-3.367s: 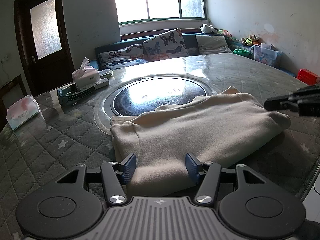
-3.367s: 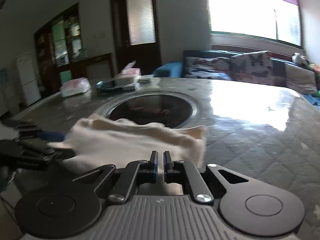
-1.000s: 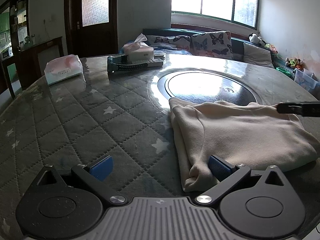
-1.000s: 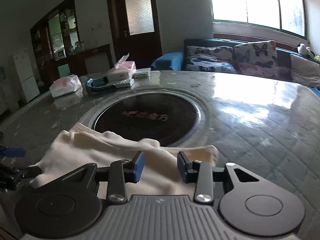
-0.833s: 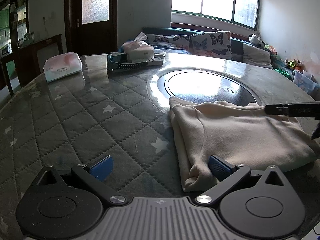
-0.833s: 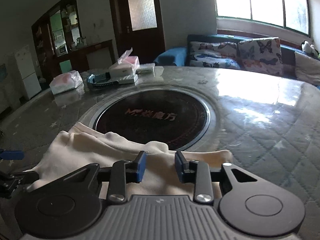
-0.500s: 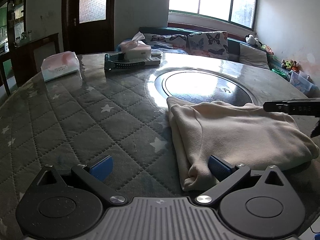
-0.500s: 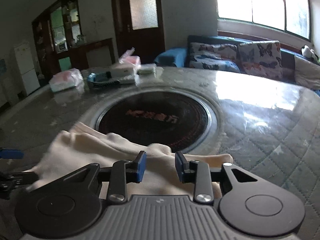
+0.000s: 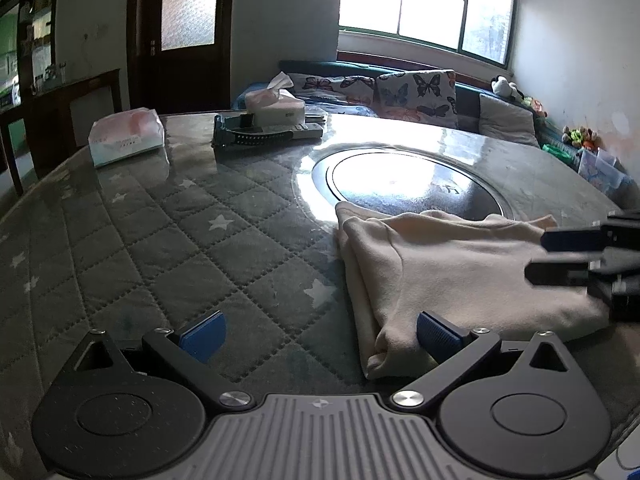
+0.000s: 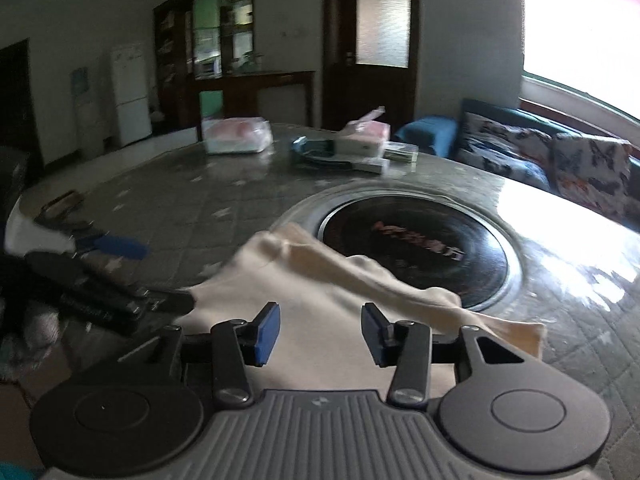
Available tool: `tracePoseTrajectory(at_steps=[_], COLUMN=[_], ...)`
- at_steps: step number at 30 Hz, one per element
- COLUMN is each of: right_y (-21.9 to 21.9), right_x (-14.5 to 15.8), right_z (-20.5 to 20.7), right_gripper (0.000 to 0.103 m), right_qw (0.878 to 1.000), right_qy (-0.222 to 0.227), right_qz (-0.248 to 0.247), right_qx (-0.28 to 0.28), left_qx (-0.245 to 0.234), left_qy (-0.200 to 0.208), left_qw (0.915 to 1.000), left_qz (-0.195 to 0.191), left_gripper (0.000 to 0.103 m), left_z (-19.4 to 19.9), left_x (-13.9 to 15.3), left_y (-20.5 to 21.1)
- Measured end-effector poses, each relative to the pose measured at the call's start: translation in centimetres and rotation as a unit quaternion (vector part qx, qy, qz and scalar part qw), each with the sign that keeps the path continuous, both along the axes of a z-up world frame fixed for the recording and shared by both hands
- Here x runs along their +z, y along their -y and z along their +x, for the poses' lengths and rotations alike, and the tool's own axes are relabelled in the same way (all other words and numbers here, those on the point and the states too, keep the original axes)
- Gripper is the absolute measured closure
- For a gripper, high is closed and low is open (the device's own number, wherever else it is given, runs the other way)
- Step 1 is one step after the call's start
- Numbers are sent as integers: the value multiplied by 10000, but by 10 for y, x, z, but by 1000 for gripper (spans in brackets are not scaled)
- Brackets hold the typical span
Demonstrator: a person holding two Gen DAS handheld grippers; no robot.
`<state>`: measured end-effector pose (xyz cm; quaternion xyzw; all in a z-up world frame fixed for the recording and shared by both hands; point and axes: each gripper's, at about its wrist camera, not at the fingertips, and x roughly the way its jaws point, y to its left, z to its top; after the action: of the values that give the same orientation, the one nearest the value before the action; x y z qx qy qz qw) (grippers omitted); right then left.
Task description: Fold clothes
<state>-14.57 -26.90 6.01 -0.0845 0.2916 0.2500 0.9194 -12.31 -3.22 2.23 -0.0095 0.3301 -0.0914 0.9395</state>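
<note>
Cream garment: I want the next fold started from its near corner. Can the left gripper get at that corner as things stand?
Probably yes. The left gripper is open, its right finger already beside the folded corner of the cream garment, and nothing lies between them.

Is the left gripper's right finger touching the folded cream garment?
Touching. In the left wrist view the left gripper is wide open, and its right finger presses against the near corner of the cream garment.
</note>
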Motion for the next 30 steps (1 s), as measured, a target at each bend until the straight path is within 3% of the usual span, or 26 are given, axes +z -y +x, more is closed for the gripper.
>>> tracePoseTrajectory(at_steps=[19,25,30], right_y=[-55,-76,-92], right_x=[-6,-20,-31], right_z=[-29,-28,-30], right_gripper=[59,59,57], right_qw=[9913,9872,9821], right_qy=[231,221,228], right_qz=[-534,-589,-922], right_qx=[1179,1468,1625], left_qx=[-7,69,232], left_qy=[-161,-113,-83], left_qw=[9999,9999,9997], left_qz=[13,-51,-75], left_gripper=[0,0,0], left_z=[-1,-4,-3], left_x=[-1,5,9], left_y=[-10,-18,-28])
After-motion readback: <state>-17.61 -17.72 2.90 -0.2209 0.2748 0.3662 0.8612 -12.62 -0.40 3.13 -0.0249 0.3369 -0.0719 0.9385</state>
